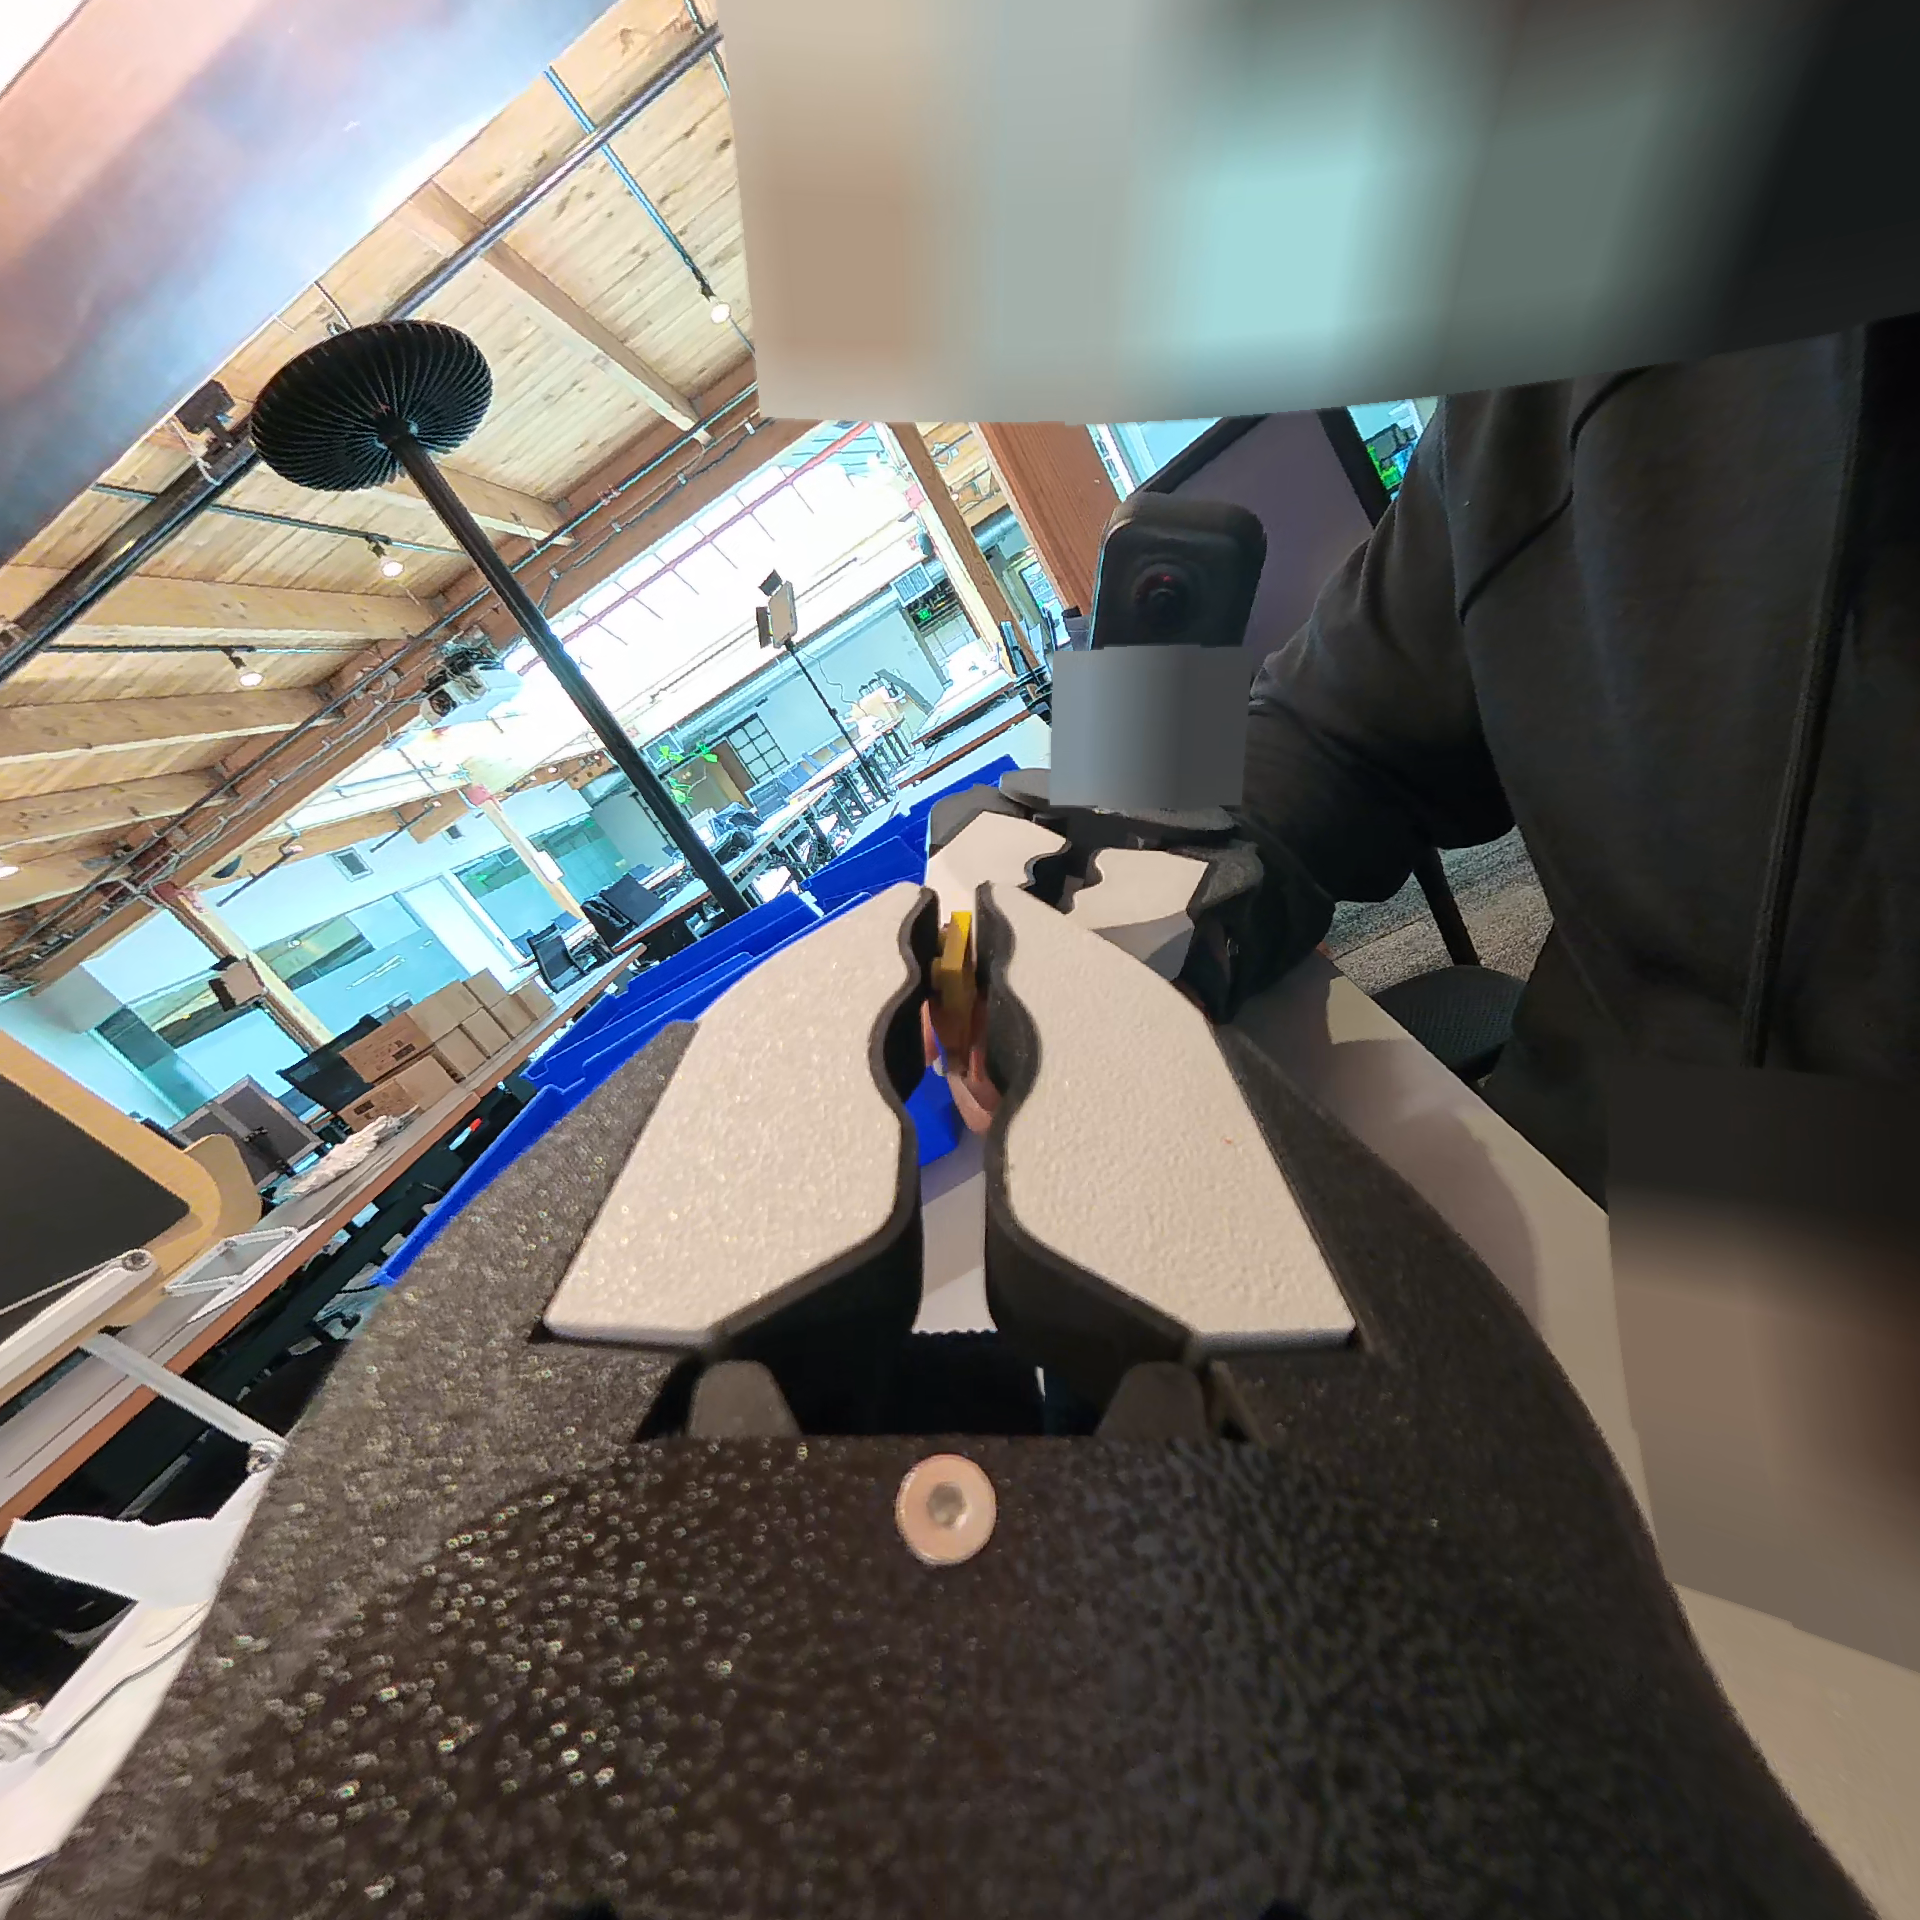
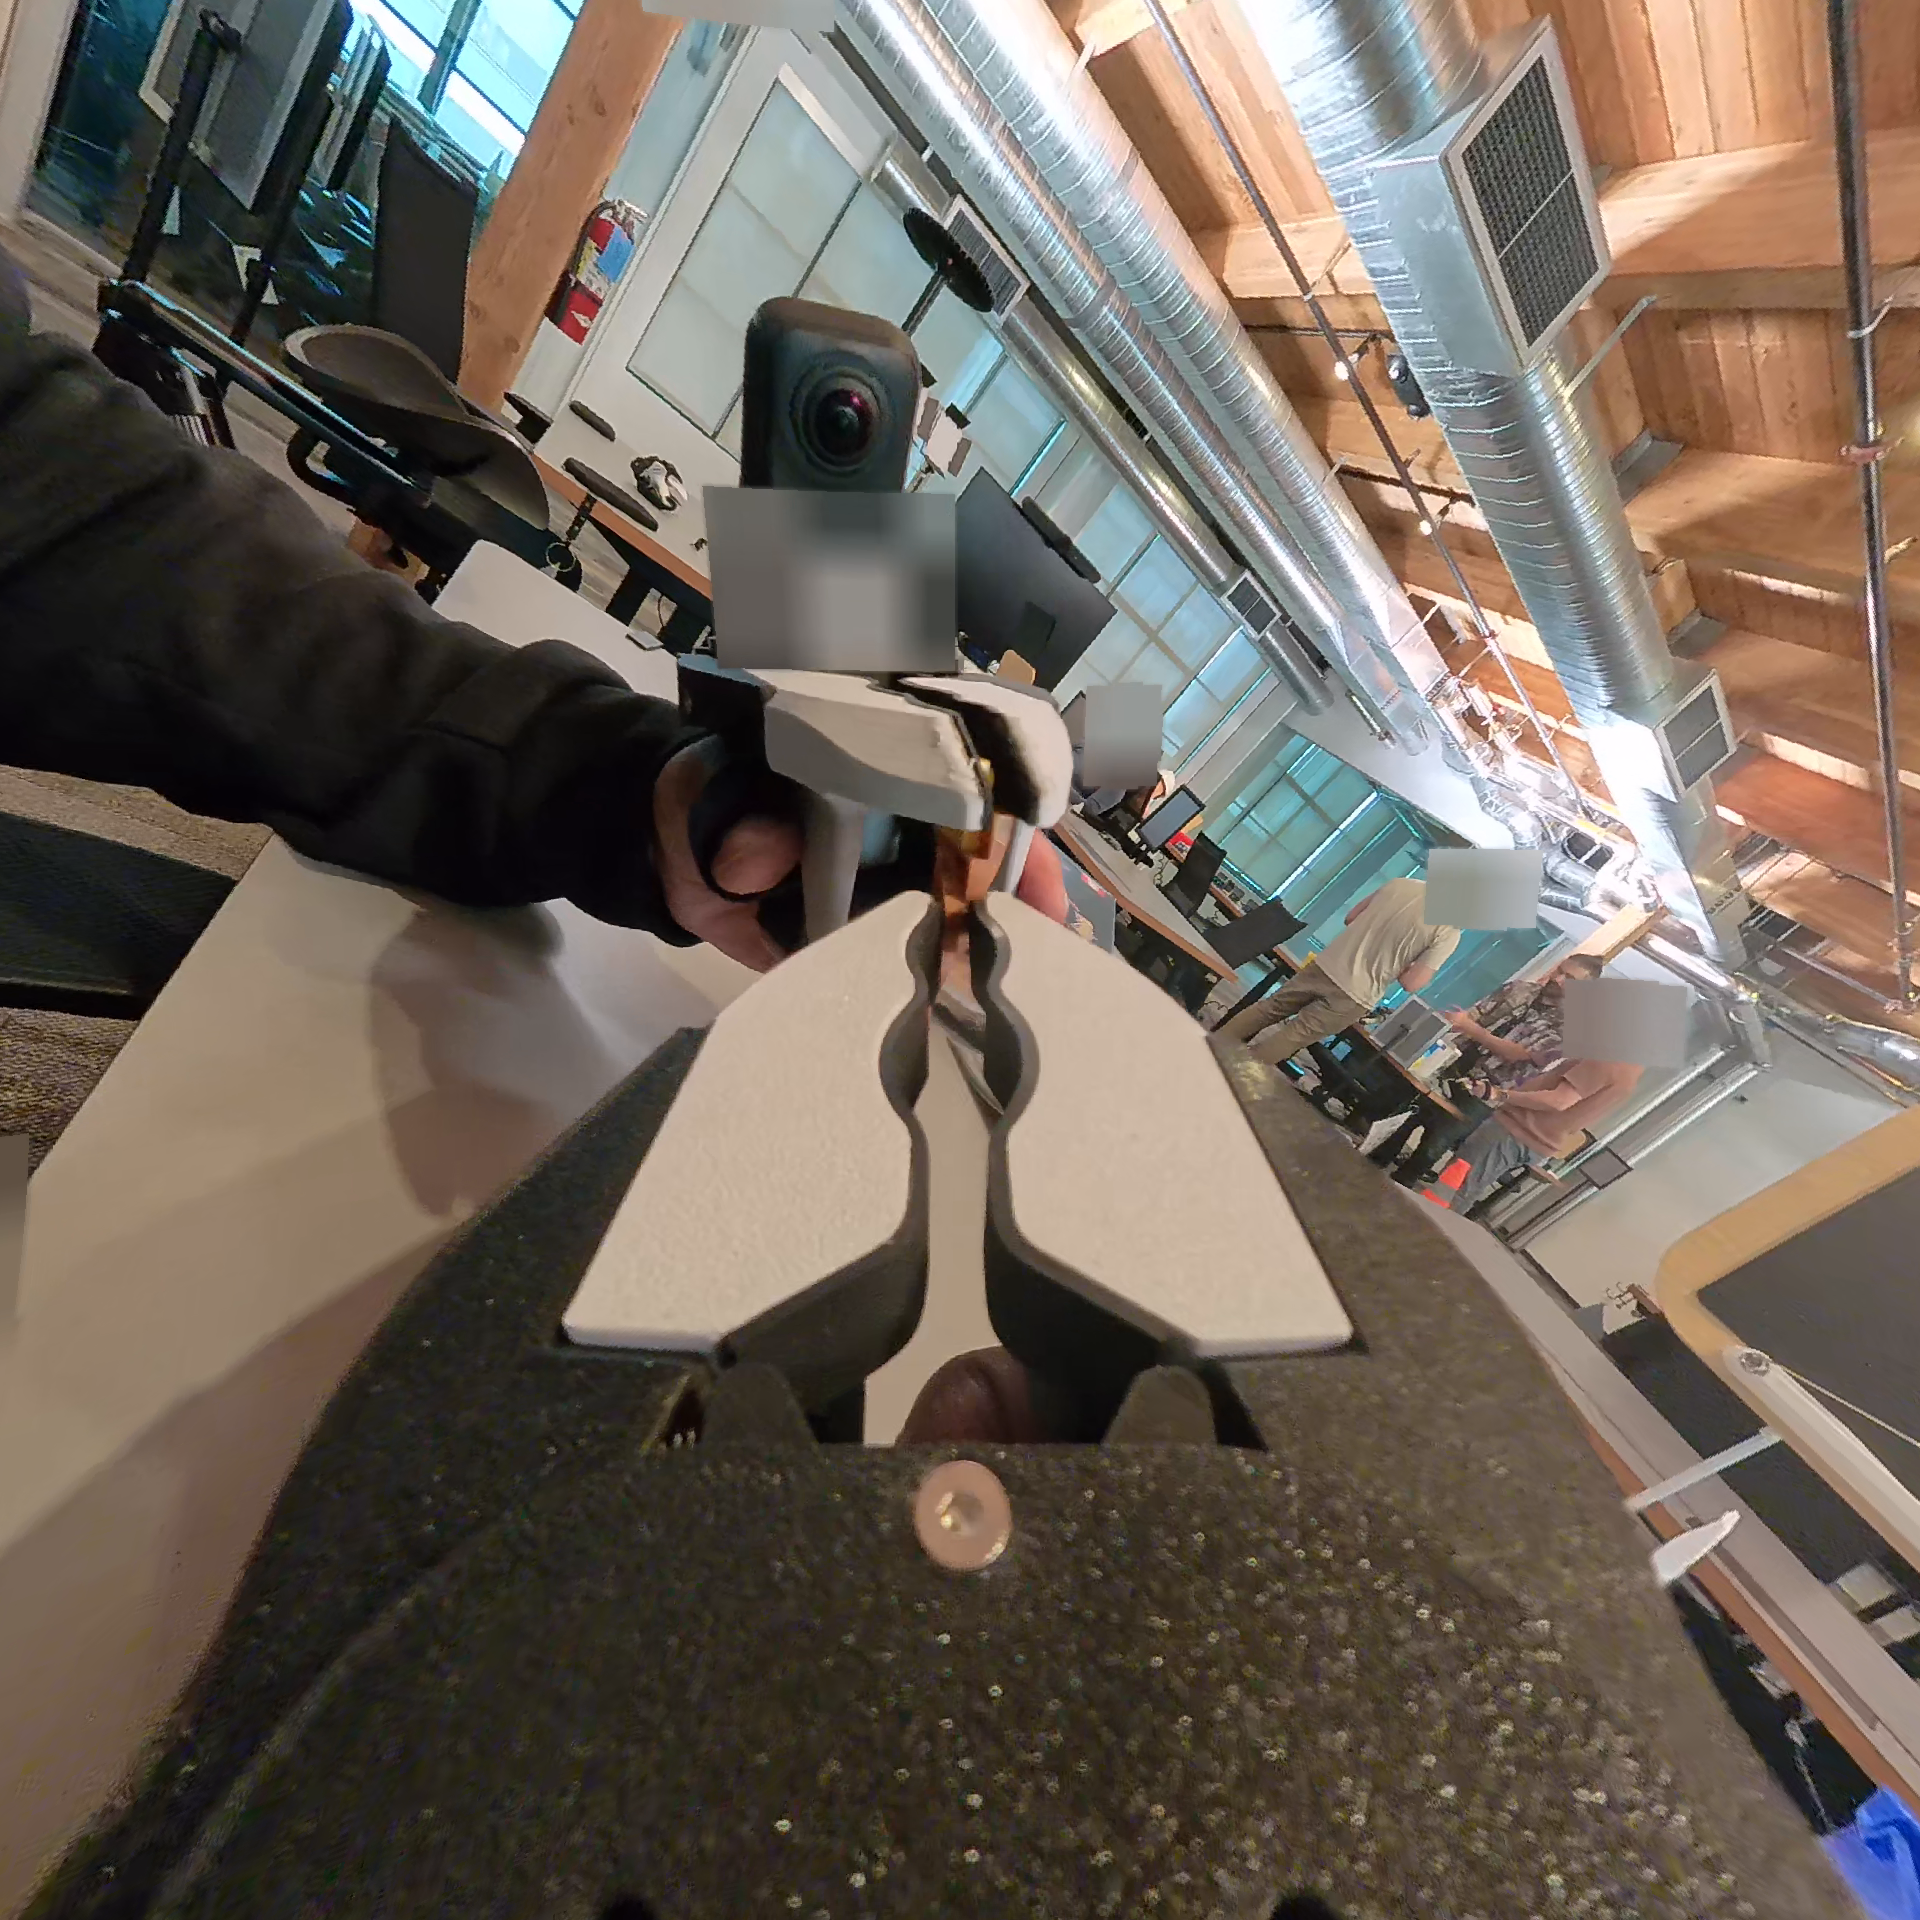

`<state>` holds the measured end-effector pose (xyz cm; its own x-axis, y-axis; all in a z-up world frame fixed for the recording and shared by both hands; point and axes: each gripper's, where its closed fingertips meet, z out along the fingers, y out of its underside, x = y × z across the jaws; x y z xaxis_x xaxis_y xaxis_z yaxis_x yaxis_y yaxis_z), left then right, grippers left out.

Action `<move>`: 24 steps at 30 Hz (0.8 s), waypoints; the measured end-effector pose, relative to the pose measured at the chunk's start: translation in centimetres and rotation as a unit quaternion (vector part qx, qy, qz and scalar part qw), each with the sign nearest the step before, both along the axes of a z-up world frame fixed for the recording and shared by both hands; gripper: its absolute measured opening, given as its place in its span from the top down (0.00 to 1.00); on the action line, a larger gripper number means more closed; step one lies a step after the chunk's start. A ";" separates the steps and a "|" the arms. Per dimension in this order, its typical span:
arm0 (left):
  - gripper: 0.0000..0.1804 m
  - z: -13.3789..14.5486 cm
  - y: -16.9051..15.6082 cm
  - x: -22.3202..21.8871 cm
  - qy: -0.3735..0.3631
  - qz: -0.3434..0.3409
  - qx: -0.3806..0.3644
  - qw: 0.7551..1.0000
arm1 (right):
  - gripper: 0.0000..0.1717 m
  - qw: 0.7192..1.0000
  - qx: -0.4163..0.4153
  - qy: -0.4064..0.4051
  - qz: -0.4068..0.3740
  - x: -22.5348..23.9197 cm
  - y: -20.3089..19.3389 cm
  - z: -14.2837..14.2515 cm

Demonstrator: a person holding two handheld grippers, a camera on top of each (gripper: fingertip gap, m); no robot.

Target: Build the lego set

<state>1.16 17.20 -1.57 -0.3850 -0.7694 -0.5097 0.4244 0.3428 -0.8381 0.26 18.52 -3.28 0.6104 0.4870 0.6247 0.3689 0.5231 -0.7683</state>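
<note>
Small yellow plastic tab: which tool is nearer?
Left. Left tool clamps the small yellow plastic tab at its tips; right tool pinches the thin amber strip leading from it.

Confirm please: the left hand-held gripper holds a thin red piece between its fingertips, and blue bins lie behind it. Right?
Not quite. The piece in the left hand-held gripper is yellow, not red, as the left wrist view shows. The blue bins do lie behind it.

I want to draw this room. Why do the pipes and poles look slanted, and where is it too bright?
Left wrist view: the black pole leans because the camera is tipped, and the windows glare white. Right wrist view: the silver pipes slant across and bend slightly; the far right end washes out.
</note>
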 end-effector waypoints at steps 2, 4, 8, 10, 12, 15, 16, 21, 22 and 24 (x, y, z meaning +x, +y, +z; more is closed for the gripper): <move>0.96 0.0 0.0 0.1 -0.001 0.001 -0.002 1.000 | 0.98 1.000 0.005 -0.001 -0.004 0.1 0.0 0.1; 0.96 0.0 0.0 0.1 -0.003 0.004 -0.003 1.000 | 0.98 1.000 0.011 -0.003 -0.007 0.1 0.0 0.1; 0.96 0.1 0.2 0.3 -0.007 0.014 -0.003 1.000 | 0.98 1.000 0.018 -0.005 -0.012 0.1 0.1 0.1; 0.95 0.1 0.2 0.3 -0.009 0.018 -0.003 1.000 | 0.98 1.000 0.025 -0.008 -0.017 0.2 0.1 0.2; 0.95 0.1 0.3 0.4 -0.012 0.024 0.000 1.000 | 0.98 0.999 0.031 -0.011 -0.023 0.3 0.1 0.2; 0.96 0.1 0.4 0.5 -0.014 0.036 0.007 0.999 | 0.98 0.998 0.041 -0.019 -0.033 0.4 0.3 0.1; 0.96 0.1 0.5 0.6 -0.014 0.041 0.012 0.999 | 0.98 0.998 0.042 -0.021 -0.036 0.4 0.3 0.1; 0.96 -0.2 0.7 0.8 -0.012 0.069 0.048 0.996 | 0.98 0.997 0.054 -0.034 -0.044 0.6 0.4 0.1; 0.96 -0.4 0.8 0.8 -0.010 0.075 0.059 0.995 | 0.98 0.997 0.056 -0.038 -0.045 0.6 0.4 0.0; 0.96 -0.6 0.9 0.8 -0.002 0.084 0.077 0.993 | 0.98 0.996 0.062 -0.045 -0.046 0.6 0.4 -0.1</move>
<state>1.95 18.12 -2.16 -0.2556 -0.7356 -0.6273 0.3535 0.5329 -0.7688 0.88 18.95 -3.37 0.5873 0.3474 0.7310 0.4845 0.5726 -0.6614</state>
